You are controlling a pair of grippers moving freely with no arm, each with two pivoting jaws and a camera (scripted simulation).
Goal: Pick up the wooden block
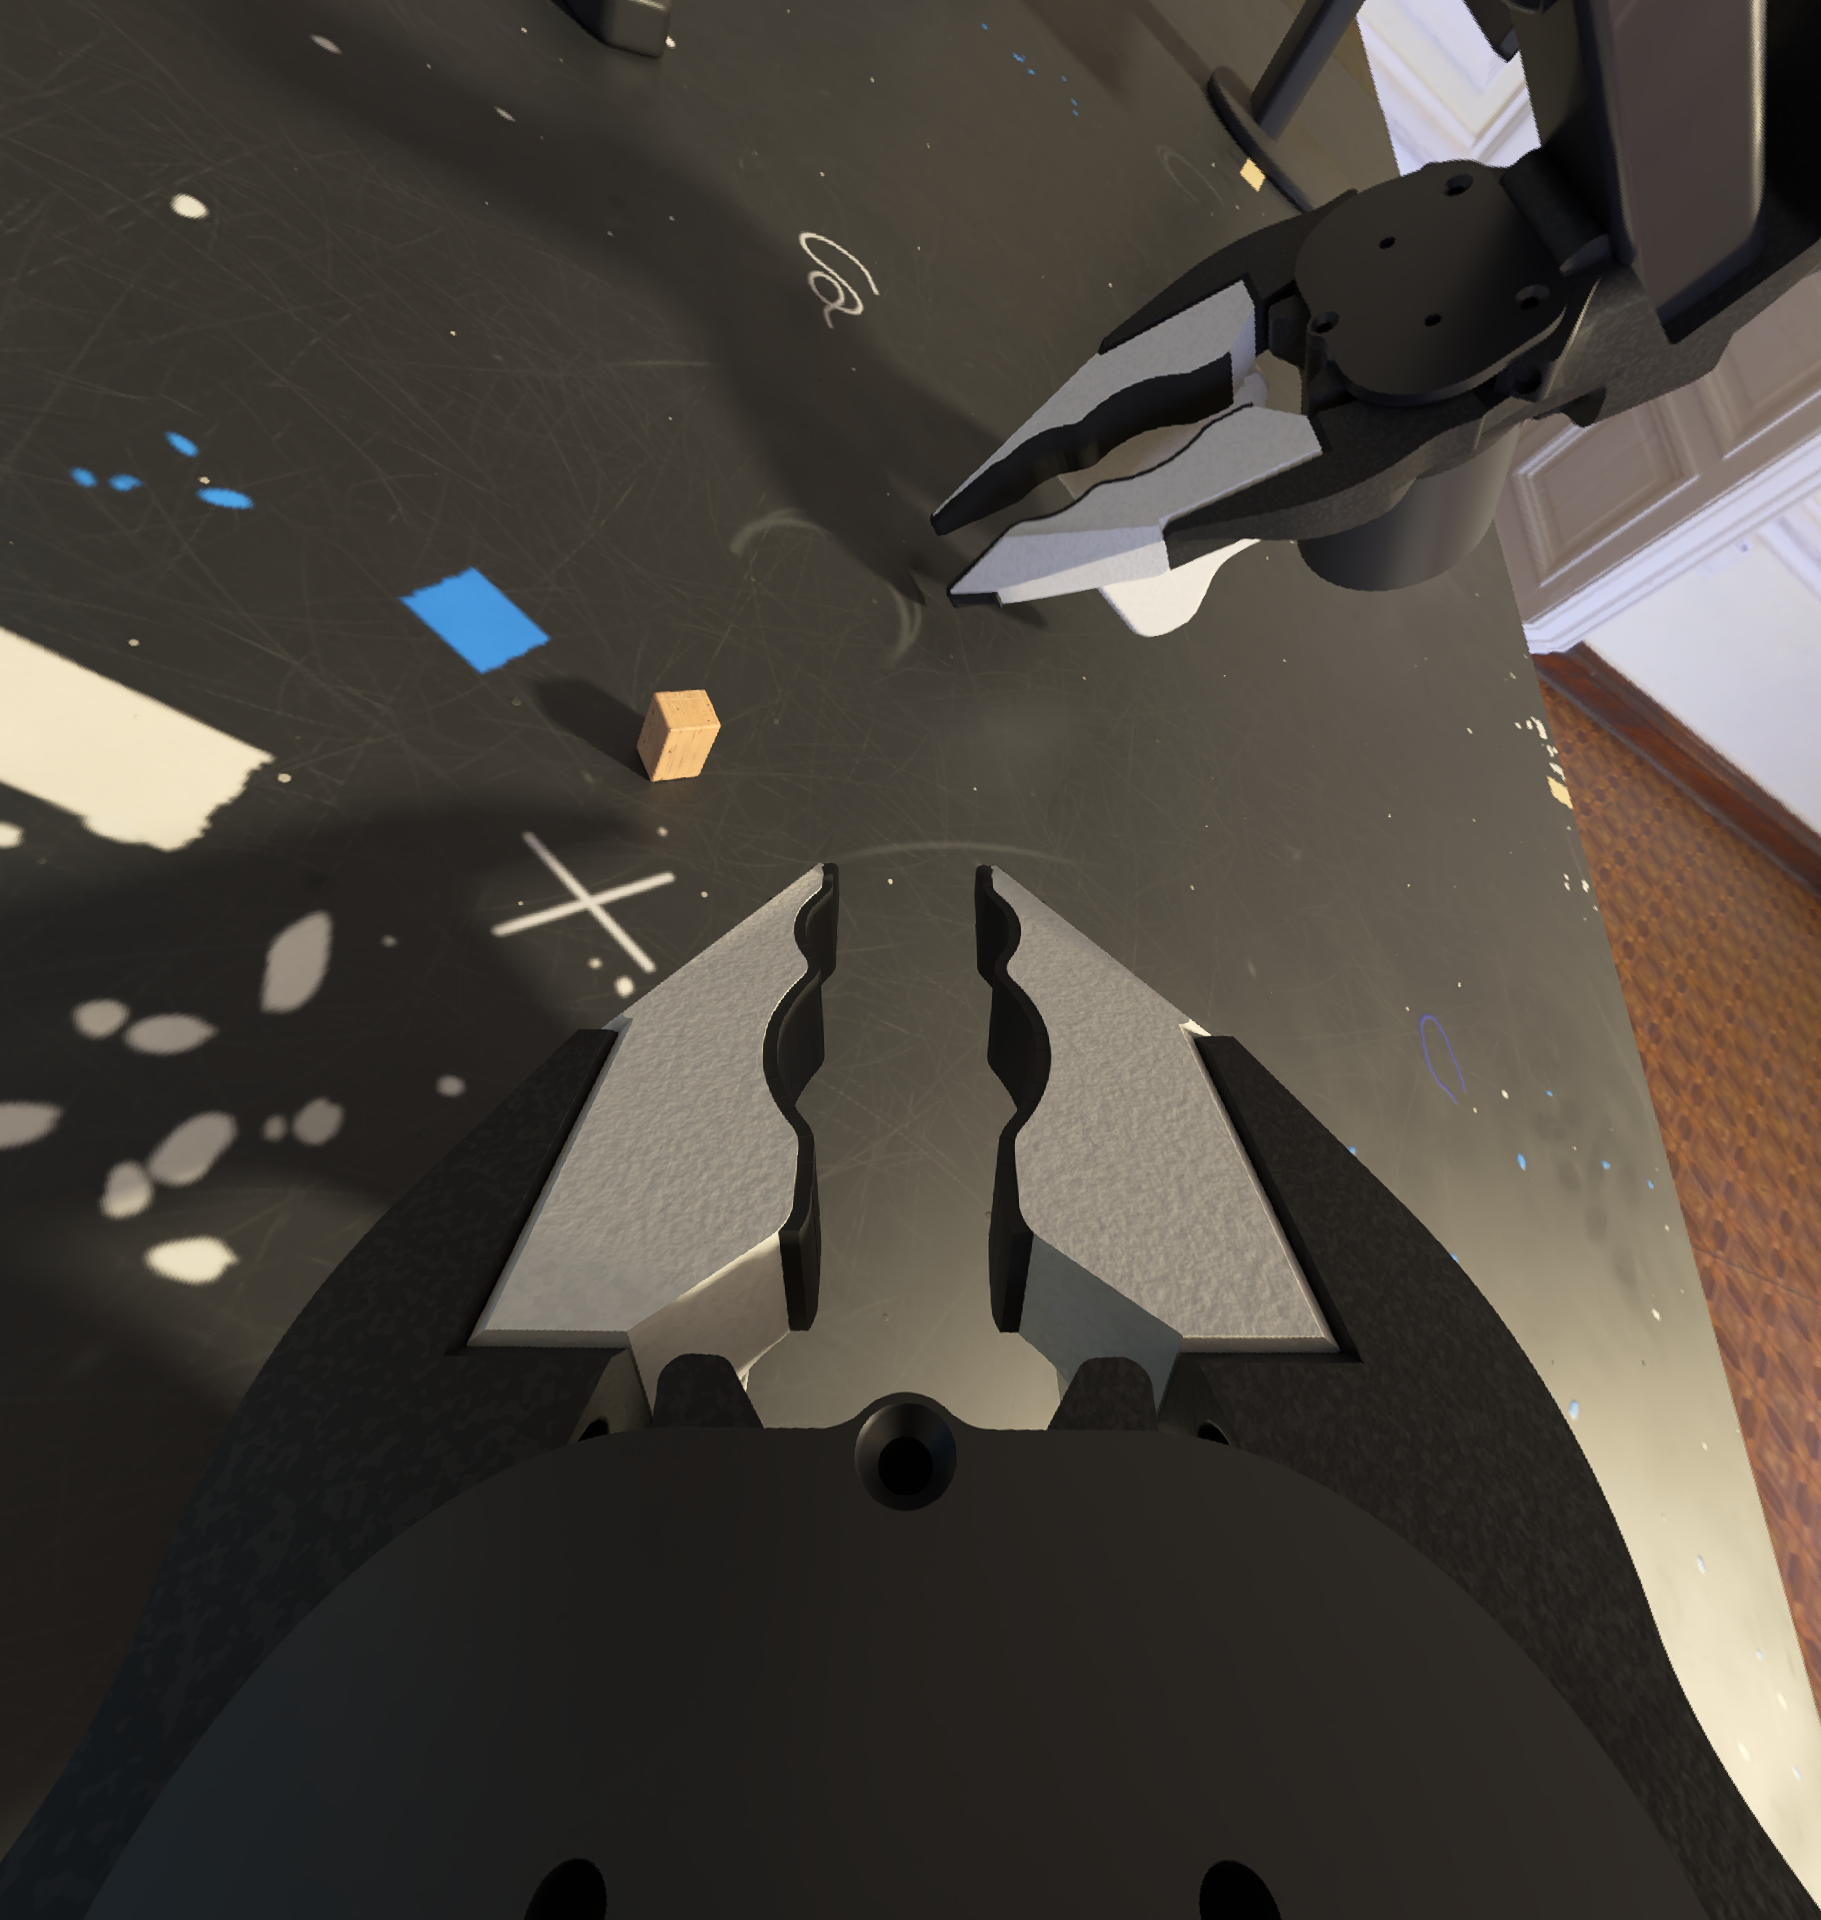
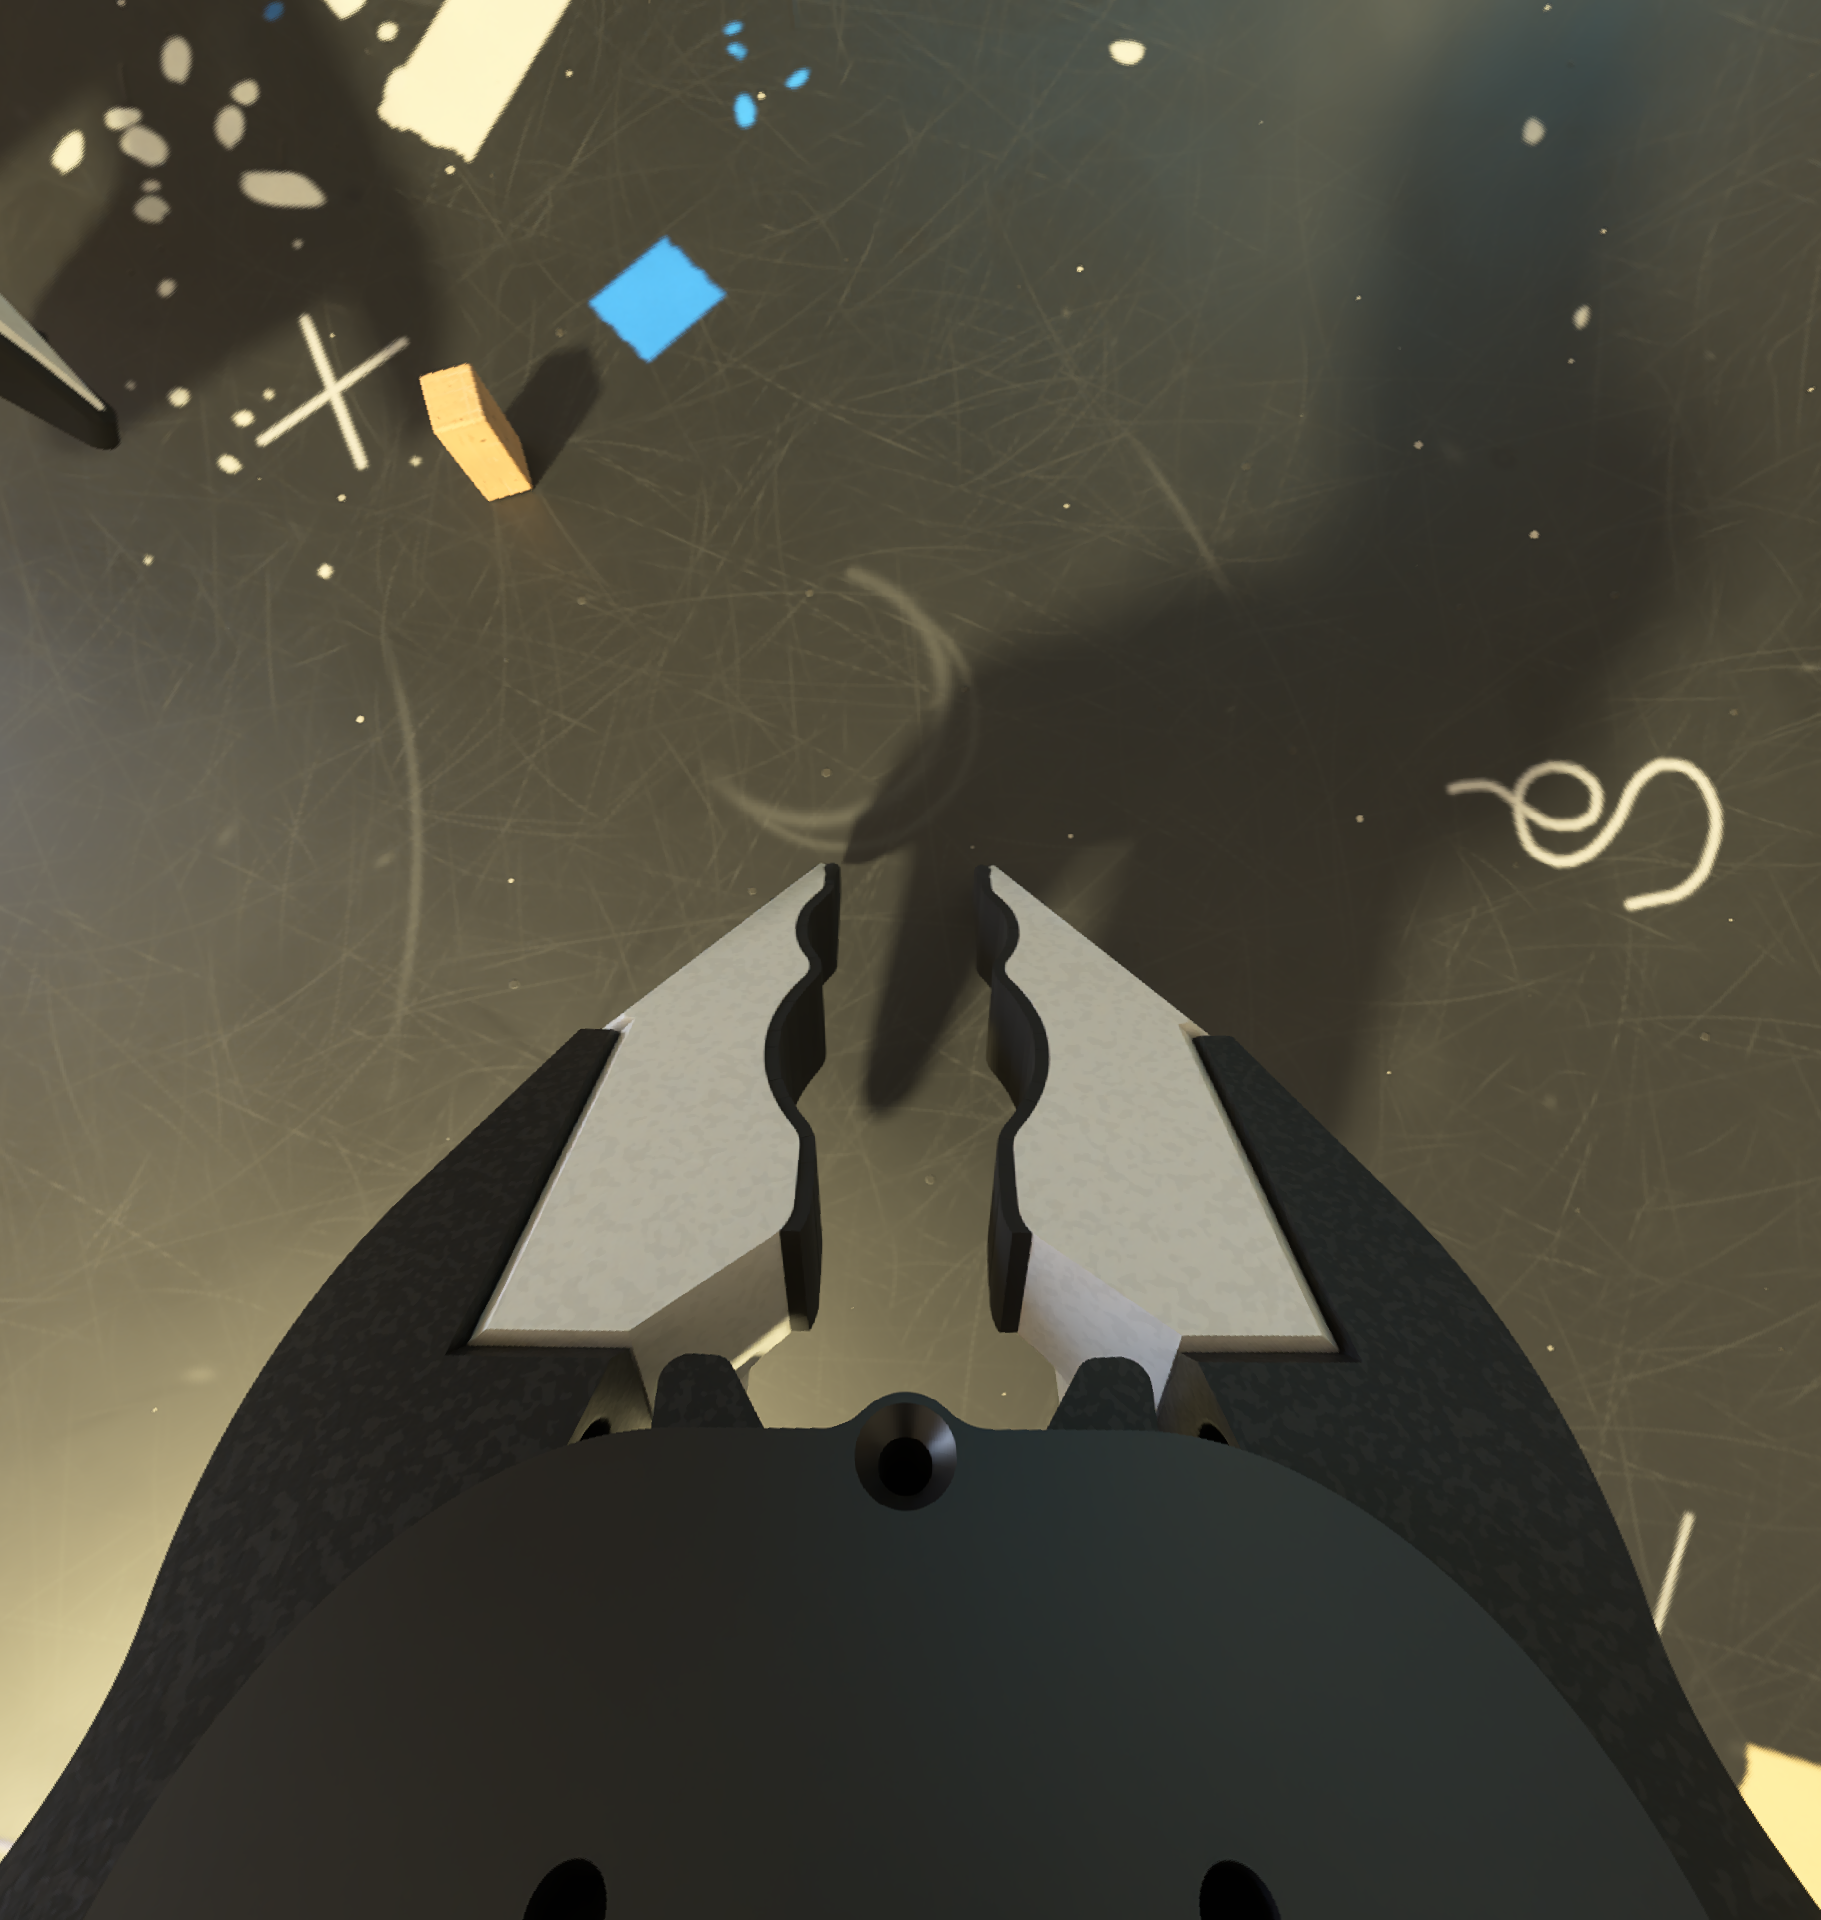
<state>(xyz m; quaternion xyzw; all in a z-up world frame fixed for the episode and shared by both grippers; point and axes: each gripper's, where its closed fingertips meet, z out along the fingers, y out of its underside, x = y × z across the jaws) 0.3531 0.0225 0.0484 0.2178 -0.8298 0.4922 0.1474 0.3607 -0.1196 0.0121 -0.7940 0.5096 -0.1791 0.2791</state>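
The dark, scratched, paint-flecked tabletop [image 1: 989, 727] carries everything. The black-and-grey left gripper [image 1: 906, 883] and right gripper [image 2: 906, 883] hover with fingers spread, empty, apparently ready to approach. The small pale wooden block [image 1: 678, 735] stands mid-table, away from the edges, untouched.

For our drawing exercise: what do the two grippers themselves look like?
Both the left gripper and the right gripper match: rounded matte-black textured bodies, with two pale grey wedge-shaped jaws lined by wavy black pads, and a round screw hole at the base. No cables show.
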